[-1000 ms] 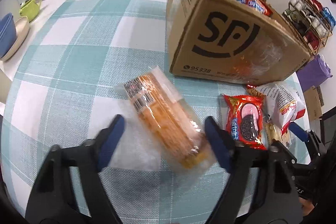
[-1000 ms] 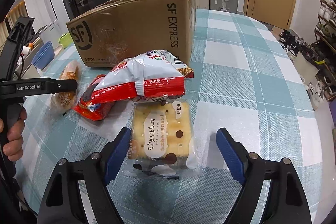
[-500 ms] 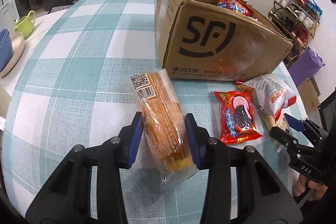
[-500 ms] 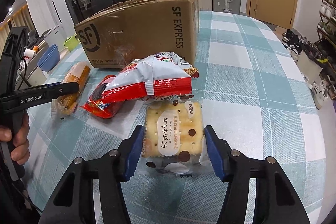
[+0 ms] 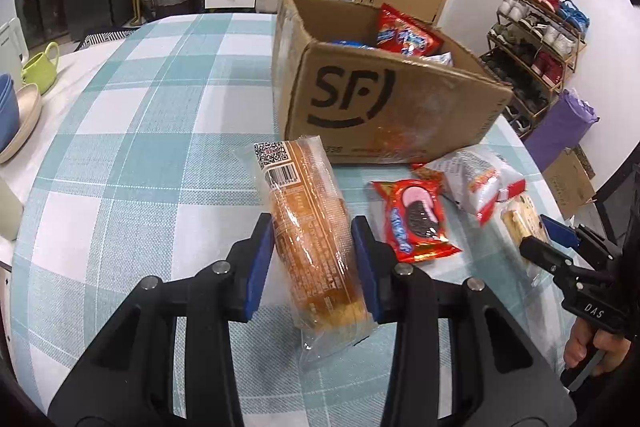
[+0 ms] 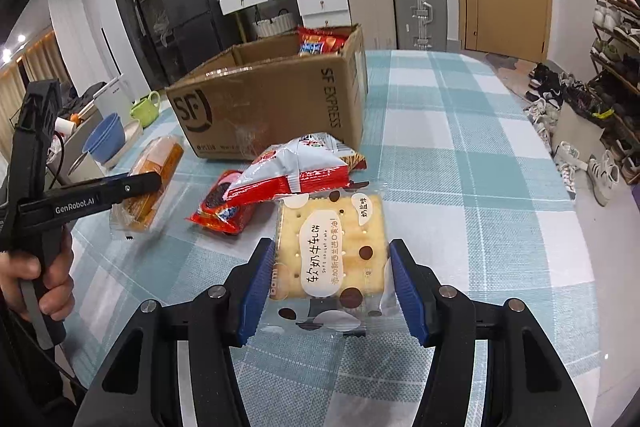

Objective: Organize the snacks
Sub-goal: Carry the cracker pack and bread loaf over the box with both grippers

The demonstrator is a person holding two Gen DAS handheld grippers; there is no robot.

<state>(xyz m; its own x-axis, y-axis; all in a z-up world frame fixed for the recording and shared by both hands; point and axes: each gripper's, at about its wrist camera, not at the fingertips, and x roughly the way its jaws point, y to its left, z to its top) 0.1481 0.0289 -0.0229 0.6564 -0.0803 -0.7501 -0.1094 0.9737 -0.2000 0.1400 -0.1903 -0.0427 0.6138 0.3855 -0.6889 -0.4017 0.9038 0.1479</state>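
Both tongs gripping: left tongs (image 5: 313, 247) clamp bread pack (image 5: 308, 227), right tongs (image 6: 331, 269) cracker pack (image 6: 332, 247), possibly blurred leftward.

The cardboard box (image 5: 384, 107) carries a large black "SF" logo on its short side, with the digits "338" readable just below it behind the bread pack (image 5: 308, 227). In the right wrist view the same box (image 6: 276, 107) shows "SF EXPRESS" printed vertically on its long side. The bread pack bears a QR code and a barcode at its far end. The cracker pack (image 6: 332, 255) has a white label with Chinese characters and the small line "Soft nougat cake". The left claw (image 6: 132, 187) reads "GenRobot.AI" along its arm. The right claw (image 5: 536, 243) has "DAS" on its body.
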